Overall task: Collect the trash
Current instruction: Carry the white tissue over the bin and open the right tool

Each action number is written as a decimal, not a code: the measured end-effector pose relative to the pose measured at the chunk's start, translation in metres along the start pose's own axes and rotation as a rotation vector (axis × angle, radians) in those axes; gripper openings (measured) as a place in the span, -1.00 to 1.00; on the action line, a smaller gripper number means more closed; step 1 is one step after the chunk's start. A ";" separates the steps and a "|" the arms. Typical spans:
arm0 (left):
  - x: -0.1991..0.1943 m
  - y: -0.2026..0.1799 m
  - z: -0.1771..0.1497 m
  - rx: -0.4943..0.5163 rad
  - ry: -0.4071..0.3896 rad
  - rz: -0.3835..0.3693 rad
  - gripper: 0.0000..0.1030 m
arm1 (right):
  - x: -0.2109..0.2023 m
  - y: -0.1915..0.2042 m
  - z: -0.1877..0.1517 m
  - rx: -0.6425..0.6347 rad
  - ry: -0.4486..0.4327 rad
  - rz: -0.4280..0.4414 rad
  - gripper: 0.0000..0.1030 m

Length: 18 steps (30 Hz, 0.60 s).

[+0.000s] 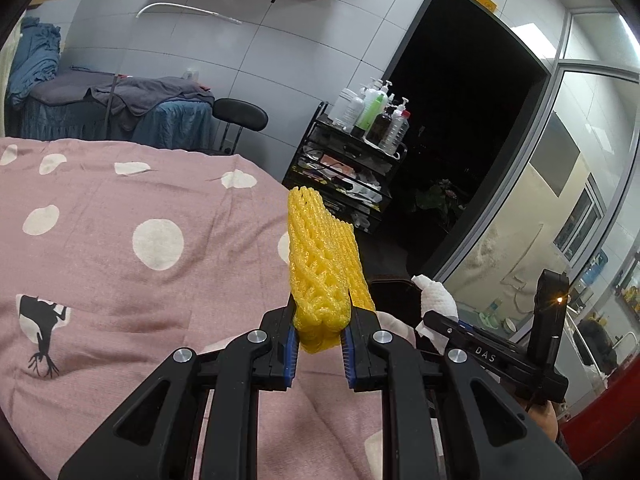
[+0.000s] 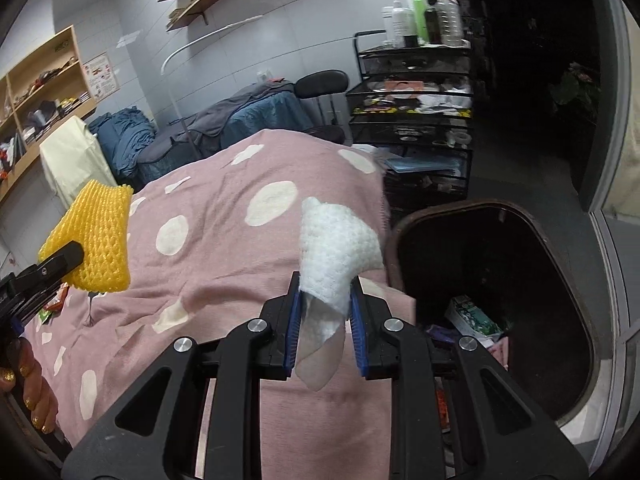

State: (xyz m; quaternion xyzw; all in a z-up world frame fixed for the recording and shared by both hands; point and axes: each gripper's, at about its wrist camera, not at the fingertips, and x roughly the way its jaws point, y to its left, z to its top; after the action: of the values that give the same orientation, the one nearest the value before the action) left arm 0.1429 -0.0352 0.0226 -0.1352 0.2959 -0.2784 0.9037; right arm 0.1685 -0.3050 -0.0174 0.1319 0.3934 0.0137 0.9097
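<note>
My left gripper is shut on a yellow foam fruit net, which stands up from the jaws above the pink spotted blanket. My right gripper is shut on a crumpled white tissue. In the right wrist view the yellow foam net hangs at the left in the other gripper. In the left wrist view the white tissue shows at the right. A dark trash bin with litter inside stands open just right of the bed, ahead and to the right of the tissue.
A black wire cart loaded with bottles stands beyond the bin. A second bed under grey and blue covers and a black stool lie further back. A glass partition runs along the right. A person's hand holds the left gripper.
</note>
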 end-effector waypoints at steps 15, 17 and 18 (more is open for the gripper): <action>0.028 -0.052 -0.014 0.084 0.065 -0.075 -0.66 | 0.011 -0.097 -0.029 0.129 0.090 -0.260 -0.55; 0.032 -0.057 -0.015 0.091 0.072 -0.081 -0.66 | 0.015 -0.107 -0.032 0.146 0.111 -0.268 -0.55; 0.034 -0.060 -0.015 0.095 0.078 -0.084 -0.66 | 0.016 -0.111 -0.034 0.154 0.119 -0.270 -0.55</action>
State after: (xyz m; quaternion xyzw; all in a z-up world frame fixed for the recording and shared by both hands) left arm 0.1310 -0.1050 0.0192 -0.0934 0.3114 -0.3349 0.8844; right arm 0.1463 -0.4018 -0.0794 0.1460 0.4608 -0.1311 0.8656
